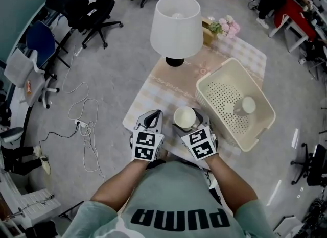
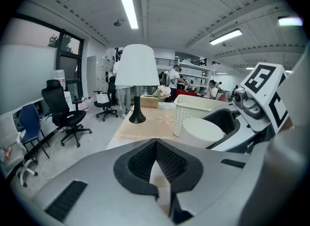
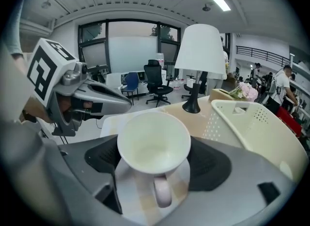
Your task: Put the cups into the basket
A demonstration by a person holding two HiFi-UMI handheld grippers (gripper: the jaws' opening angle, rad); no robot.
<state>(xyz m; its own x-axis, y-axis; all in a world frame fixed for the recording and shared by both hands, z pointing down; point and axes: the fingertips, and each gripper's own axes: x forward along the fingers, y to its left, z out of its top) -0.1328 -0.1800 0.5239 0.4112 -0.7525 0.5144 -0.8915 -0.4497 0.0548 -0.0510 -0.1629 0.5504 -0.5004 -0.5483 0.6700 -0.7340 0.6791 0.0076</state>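
The clothed table (image 1: pixel 156 86) carries lamp (image 1: pixel 176 25), basket (image 1: pixel 214 73), flowers (image 1: pixel 228 26).

A white cup (image 1: pixel 185 116) with one handle stands mouth up and empty, clasped at its sides by the jaws of the right gripper (image 3: pixel 154 158), just outside the basket's left wall. The basket (image 1: pixel 204 86) is cream plastic, open-topped, with a perforated floor. A second cup (image 1: pixel 248 105), also white, sits inside the basket; its pose is unclear.
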